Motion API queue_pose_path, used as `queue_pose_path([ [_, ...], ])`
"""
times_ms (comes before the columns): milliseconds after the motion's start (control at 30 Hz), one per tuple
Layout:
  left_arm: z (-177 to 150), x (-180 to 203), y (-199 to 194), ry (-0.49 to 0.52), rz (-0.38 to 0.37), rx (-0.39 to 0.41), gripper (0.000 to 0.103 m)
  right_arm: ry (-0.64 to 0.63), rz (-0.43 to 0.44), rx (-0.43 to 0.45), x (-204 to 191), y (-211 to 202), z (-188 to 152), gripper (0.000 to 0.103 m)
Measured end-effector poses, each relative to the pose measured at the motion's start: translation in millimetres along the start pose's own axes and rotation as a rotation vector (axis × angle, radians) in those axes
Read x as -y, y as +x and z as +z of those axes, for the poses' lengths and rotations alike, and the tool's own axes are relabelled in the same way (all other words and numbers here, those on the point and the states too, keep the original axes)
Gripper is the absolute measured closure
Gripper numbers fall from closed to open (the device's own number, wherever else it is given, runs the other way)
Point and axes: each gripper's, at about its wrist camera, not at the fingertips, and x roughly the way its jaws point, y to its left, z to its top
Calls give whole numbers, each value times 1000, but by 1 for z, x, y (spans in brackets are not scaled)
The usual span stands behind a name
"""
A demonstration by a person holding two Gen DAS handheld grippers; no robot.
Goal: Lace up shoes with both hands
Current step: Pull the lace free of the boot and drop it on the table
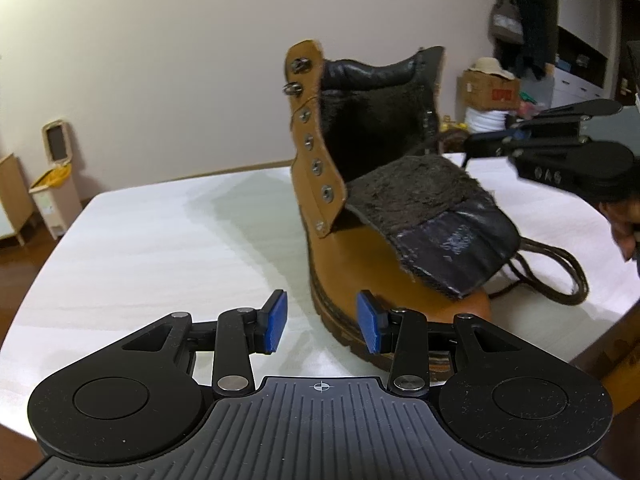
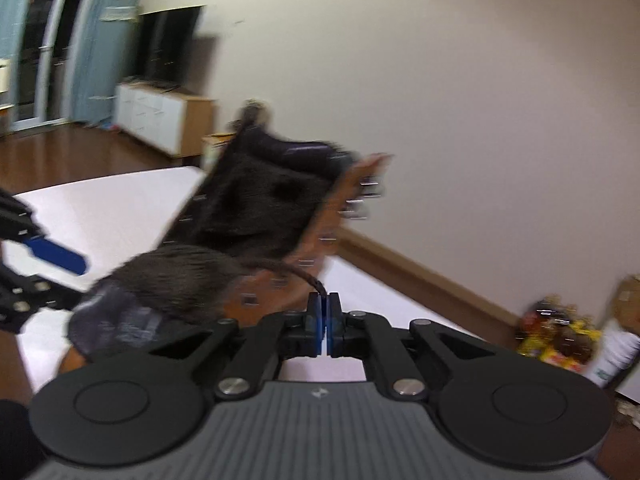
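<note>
A tan leather boot point(image 1: 340, 248) with a dark furry lining stands on the white table point(image 1: 140, 240), its tongue point(image 1: 436, 224) folded forward and down. A brown lace point(image 1: 560, 276) lies looped on the table to the boot's right. My left gripper point(image 1: 322, 322) is open at the boot's toe, blue pads apart, with the sole edge between them. In the blurred right wrist view my right gripper point(image 2: 323, 308) is shut on the brown lace point(image 2: 296, 270), which runs up toward the boot's eyelet flap point(image 2: 320, 240). The right gripper point(image 1: 472, 148) also shows at the right edge of the left wrist view.
A beige bin point(image 1: 56, 184) stands on the floor left of the table. Cardboard boxes point(image 1: 490, 88) and shelving sit at the back right. A white cabinet point(image 2: 160, 116) stands by the far wall. Snack packets point(image 2: 560, 340) lie on the floor to the right.
</note>
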Motion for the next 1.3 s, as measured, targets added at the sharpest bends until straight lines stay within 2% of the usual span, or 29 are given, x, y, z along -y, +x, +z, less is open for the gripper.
queue_pose_path([
  [167, 6, 2, -1, 3, -38, 35, 63, 23, -153, -182, 23, -15, -31, 100],
  [200, 8, 4, -1, 9, -40, 44, 63, 17, -160, -206, 24, -17, -37, 99],
  [233, 10, 7, -1, 24, -38, 55, 63, 6, -141, -247, 24, -17, -46, 96],
  [267, 11, 9, 0, 28, -35, 59, 64, -6, -74, -303, 22, -18, -58, 87],
  [300, 13, 11, 1, 28, -28, 64, 64, 0, -19, -314, 19, -20, -63, 83],
  [400, 24, 13, 2, 5, -19, 100, 64, 67, 76, -273, 13, -33, -63, 83],
  [533, 44, 13, 0, 22, 34, 146, 64, 106, 119, -176, 6, -48, -48, 83],
  [667, 67, 8, -3, 51, 91, 201, 63, 87, 153, -33, -8, -58, -21, 83],
  [833, 75, 3, -3, 76, 82, 216, 63, -21, 203, 70, -35, -49, 9, 83],
  [1000, 65, -9, -6, 54, 62, 212, 63, -20, 182, 36, -47, -19, 32, 83],
  [1100, 63, -13, -3, 57, 62, 209, 63, -23, 159, 16, -45, -16, 36, 84],
  [1133, 62, -15, -3, 60, 44, 211, 63, -32, 139, 10, -44, -19, 35, 84],
  [1233, 62, -15, 0, 72, 28, 215, 63, -9, 7, -23, -27, -29, 22, 83],
  [1300, 65, -15, 3, 70, 20, 222, 63, 23, -73, -162, -10, -22, 8, 83],
])
